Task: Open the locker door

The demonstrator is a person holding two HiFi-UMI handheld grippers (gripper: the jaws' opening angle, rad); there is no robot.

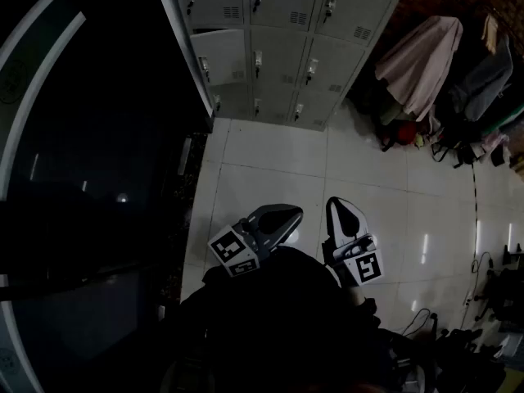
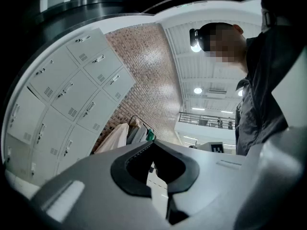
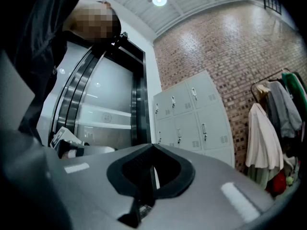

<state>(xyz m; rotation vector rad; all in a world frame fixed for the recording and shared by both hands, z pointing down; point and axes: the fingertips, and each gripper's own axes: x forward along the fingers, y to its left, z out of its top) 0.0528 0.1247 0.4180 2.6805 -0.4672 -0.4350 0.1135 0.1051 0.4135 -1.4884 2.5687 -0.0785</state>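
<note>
A bank of grey lockers [image 1: 278, 47] stands against the far wall, its doors closed, each with a small handle [image 1: 311, 70]. Both grippers hang low in front of the person, well short of the lockers. My left gripper [image 1: 282, 217] is shut with nothing in it; its jaws meet in the left gripper view [image 2: 153, 147], where the lockers [image 2: 62, 109] lie to the left. My right gripper [image 1: 340, 211] is also shut and empty, and in the right gripper view [image 3: 152, 150] the lockers [image 3: 192, 119] stand ahead at some distance.
A dark glass revolving door [image 1: 90, 162] fills the left side. Coats on a rack [image 1: 426, 64] and bags [image 1: 409, 133] stand right of the lockers. White tiled floor [image 1: 278, 170] lies between me and the lockers. Cables [image 1: 483, 260] trail at the right.
</note>
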